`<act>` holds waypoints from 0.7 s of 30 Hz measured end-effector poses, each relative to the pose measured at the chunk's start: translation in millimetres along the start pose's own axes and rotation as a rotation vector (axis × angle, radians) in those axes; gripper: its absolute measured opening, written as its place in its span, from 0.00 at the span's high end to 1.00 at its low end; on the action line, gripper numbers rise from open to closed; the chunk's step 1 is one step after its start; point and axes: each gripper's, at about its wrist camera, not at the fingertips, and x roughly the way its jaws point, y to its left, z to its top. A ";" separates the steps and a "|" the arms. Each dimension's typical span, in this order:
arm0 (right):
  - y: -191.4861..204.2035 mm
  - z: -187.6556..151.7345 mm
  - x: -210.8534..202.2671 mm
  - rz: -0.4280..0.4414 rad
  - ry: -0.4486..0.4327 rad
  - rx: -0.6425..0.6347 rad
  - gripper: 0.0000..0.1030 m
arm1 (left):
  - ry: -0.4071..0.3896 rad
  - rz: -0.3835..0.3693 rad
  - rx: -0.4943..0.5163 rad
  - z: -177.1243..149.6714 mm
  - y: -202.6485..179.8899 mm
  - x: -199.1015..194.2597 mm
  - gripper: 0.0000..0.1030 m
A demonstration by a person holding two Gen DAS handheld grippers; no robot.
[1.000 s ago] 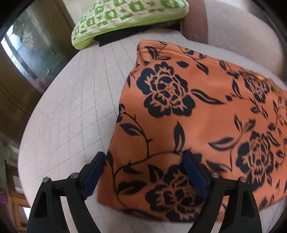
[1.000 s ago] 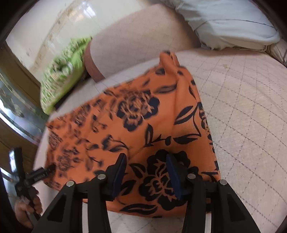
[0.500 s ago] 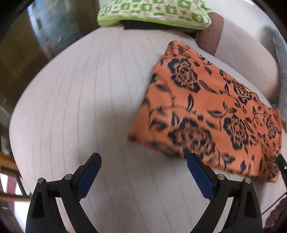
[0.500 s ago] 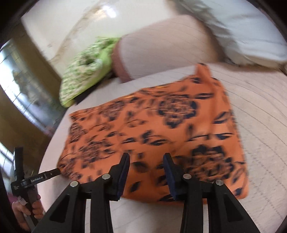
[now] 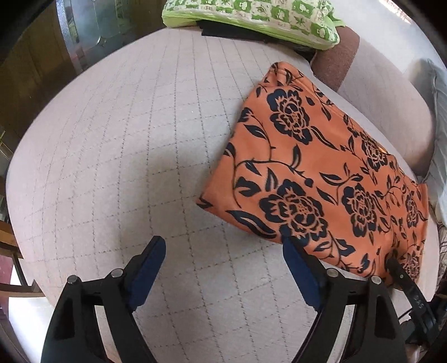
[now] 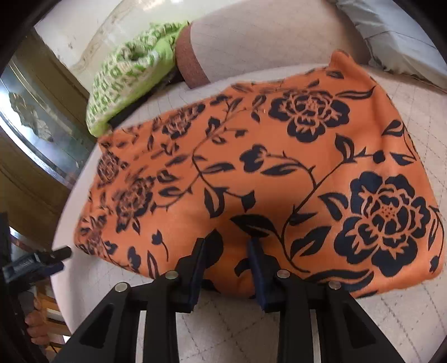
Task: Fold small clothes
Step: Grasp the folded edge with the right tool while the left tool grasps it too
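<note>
The right gripper [image 6: 227, 248] has its fingers partly spread at the cloth's [image 6: 279, 173] near edge, perhaps touching it. The left gripper [image 5: 223, 251] gapes wide, empty, left of the cloth on the cushion [image 5: 125, 139].

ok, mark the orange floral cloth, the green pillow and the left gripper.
orange floral cloth [image 6: 279, 173]: right wrist view, middle of fabric.
green pillow [image 5: 251, 14]: left wrist view, top face.
left gripper [image 5: 223, 251]: left wrist view, midway between fingers.
</note>
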 end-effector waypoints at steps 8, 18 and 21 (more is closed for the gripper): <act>-62.9 -0.5 -66.4 0.237 -0.024 0.298 0.50 | 0.021 -0.110 -0.022 -16.2 1.2 -11.4 0.16; -126.9 -43.6 -87.5 0.322 -0.093 0.717 0.29 | 0.148 -0.265 -0.130 -25.3 14.0 3.4 0.16; -131.1 -39.3 -80.0 0.304 -0.102 0.735 0.29 | 0.186 -0.288 -0.172 -21.7 12.2 15.5 0.16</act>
